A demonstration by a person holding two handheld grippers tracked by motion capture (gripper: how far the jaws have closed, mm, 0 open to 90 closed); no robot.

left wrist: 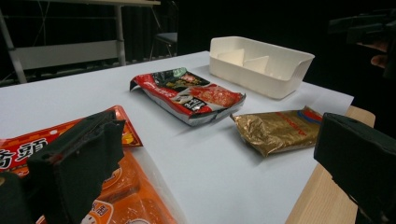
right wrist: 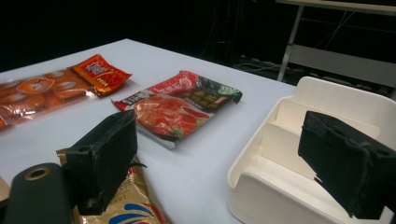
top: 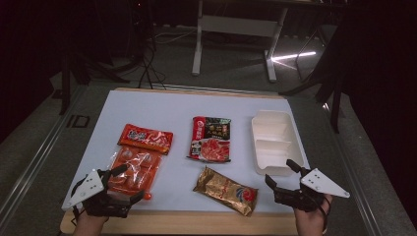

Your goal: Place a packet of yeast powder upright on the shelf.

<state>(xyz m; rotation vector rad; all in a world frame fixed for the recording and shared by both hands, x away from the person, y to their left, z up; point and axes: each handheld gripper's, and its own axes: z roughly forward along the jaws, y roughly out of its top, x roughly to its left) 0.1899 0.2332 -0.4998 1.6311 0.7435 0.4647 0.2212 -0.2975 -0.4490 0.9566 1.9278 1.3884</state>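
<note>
Three snack packets lie flat on the white table top. An orange packet is at the left, a red and black one in the middle, and a gold one near the front edge. A white divided tray stands at the right. My left gripper is open over the orange packet's near end, holding nothing. My right gripper is open just in front of the tray's near corner, also holding nothing. In the left gripper view the left gripper frames bare table, with the orange packet under one jaw. In the right gripper view the right gripper stands between the gold packet and the tray.
The table's wooden front edge runs between my two hands. Behind the table are a white desk frame, dark stands and cables on a grey floor. Bare table top lies behind the packets.
</note>
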